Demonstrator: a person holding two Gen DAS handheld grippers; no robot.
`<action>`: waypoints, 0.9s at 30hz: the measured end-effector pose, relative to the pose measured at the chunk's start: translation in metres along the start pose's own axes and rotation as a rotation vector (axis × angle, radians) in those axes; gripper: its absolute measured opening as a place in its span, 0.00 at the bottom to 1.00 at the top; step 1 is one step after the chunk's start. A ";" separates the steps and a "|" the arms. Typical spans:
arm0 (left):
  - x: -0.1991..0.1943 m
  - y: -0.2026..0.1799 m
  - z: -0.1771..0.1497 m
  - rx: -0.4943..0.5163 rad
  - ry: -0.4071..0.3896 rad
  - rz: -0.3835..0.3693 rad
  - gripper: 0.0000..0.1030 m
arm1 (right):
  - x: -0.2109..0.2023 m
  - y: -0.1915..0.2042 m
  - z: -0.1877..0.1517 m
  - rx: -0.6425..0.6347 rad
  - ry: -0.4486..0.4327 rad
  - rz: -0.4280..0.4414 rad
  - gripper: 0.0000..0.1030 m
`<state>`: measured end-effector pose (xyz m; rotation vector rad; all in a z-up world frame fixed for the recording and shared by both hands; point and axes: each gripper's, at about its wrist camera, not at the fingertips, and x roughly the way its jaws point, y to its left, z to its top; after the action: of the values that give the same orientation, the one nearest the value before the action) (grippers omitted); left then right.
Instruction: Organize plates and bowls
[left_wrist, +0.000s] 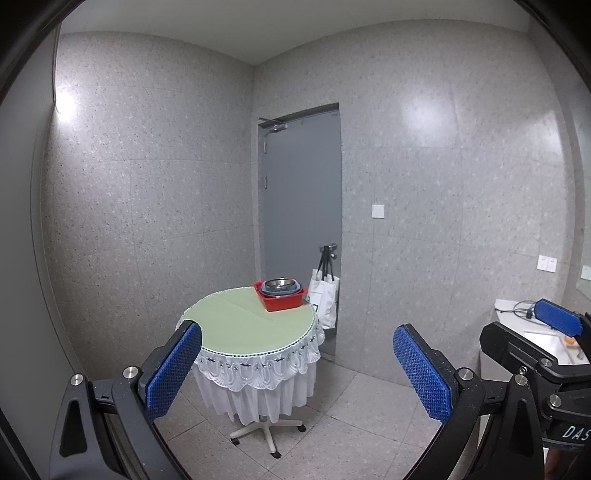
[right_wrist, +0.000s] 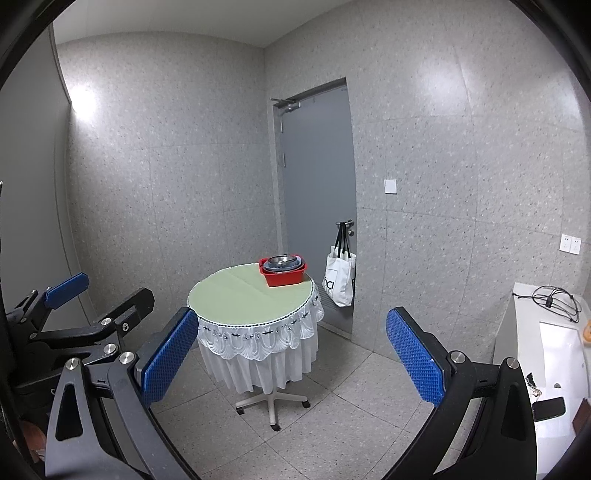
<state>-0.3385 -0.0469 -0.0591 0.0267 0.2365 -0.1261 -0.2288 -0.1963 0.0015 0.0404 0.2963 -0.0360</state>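
Standing at the far right edge of the round table (left_wrist: 236, 325), the red tub (left_wrist: 281, 299) holds the stacked dishes: a blue-grey plate or tray with a metal bowl (left_wrist: 279, 283) nested on top, its mouth facing up. The tub is rectangular, with its long axis running left to right and slightly angled, one corner turned toward the near side. In the right wrist view the same tub (right_wrist: 283, 275) sits at the far right of the green tabletop (right_wrist: 240, 295), with the bowl (right_wrist: 282, 261) upright inside it.

The left gripper (left_wrist: 297, 369) is released, its blue pads spread wide with nothing between them, and it is well apart from the table. The right gripper (right_wrist: 291, 354) is likewise released and holds nothing.

A white lace cloth (left_wrist: 258, 369) hangs round the table rim. Beyond the table is a grey door (left_wrist: 303, 206), with a white bag (left_wrist: 325, 299) hung on its handle. At the right stands a white counter (right_wrist: 546, 350) carrying a black cable (right_wrist: 556, 299).
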 end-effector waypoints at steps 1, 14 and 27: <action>0.002 0.000 0.000 0.000 -0.001 0.000 1.00 | 0.001 -0.001 0.000 0.000 -0.001 0.000 1.00; 0.005 -0.002 0.004 0.000 0.007 0.000 1.00 | -0.003 -0.004 -0.001 0.000 0.005 0.009 1.00; 0.008 -0.009 0.003 -0.002 0.011 0.004 1.00 | 0.000 -0.008 0.000 0.003 0.014 0.013 1.00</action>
<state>-0.3309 -0.0571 -0.0583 0.0255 0.2480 -0.1218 -0.2294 -0.2040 0.0018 0.0457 0.3100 -0.0237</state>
